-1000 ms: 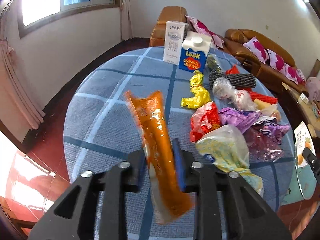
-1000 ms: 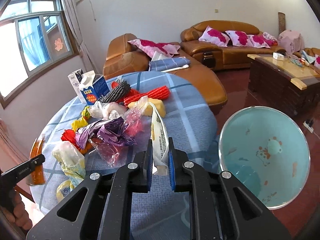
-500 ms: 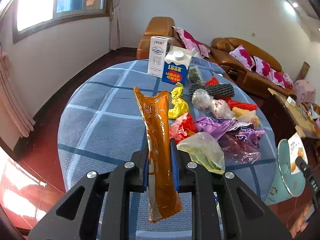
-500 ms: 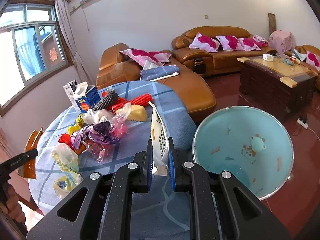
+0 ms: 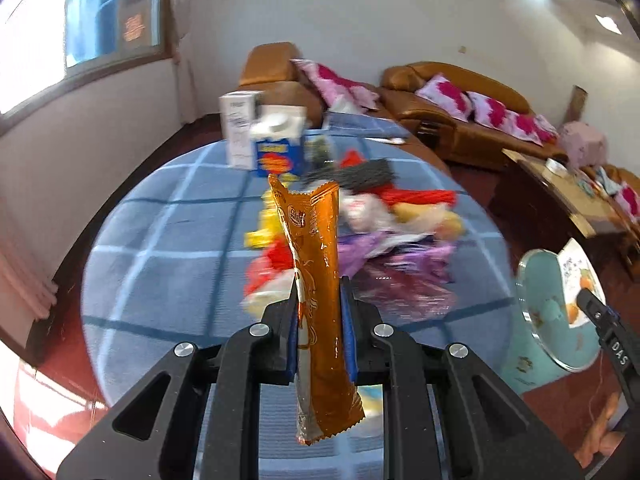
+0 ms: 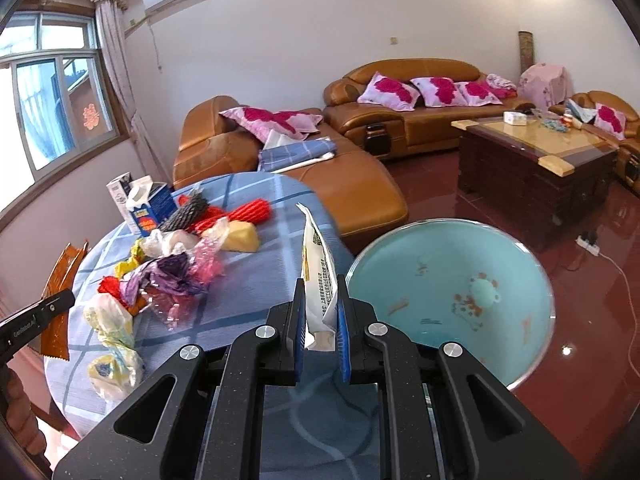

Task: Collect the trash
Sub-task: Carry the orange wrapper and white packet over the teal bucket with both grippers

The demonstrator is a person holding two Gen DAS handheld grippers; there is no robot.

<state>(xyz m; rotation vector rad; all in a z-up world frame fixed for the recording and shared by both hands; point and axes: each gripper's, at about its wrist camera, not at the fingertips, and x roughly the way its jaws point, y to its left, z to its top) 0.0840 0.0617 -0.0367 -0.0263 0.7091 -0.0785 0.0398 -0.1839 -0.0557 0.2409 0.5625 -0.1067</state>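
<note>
My left gripper [image 5: 320,300] is shut on a long orange snack wrapper [image 5: 316,280], held upright above the near edge of the round blue checked table [image 5: 160,256]. That wrapper [image 6: 60,292] also shows at the left edge of the right wrist view. My right gripper [image 6: 320,300] is shut on a white printed wrapper [image 6: 318,276], which stands up between the blue pads beside the light blue bin [image 6: 452,300]. The same bin [image 5: 552,320] sits to the table's right in the left wrist view. A heap of trash [image 6: 168,276] covers the table's middle.
Two cartons [image 6: 148,208], red foam netting [image 6: 248,212], black netting [image 6: 188,210] and a yellow piece [image 6: 240,236] lie at the table's far side. Brown sofas [image 6: 400,120] with pink cushions and a wooden coffee table [image 6: 536,160] stand behind. The floor is red tile.
The left gripper has lifted the orange wrapper and swung to the right, toward the bin, with the wrapper now upright. The right gripper has carried the white wrapper nearer the bin.
</note>
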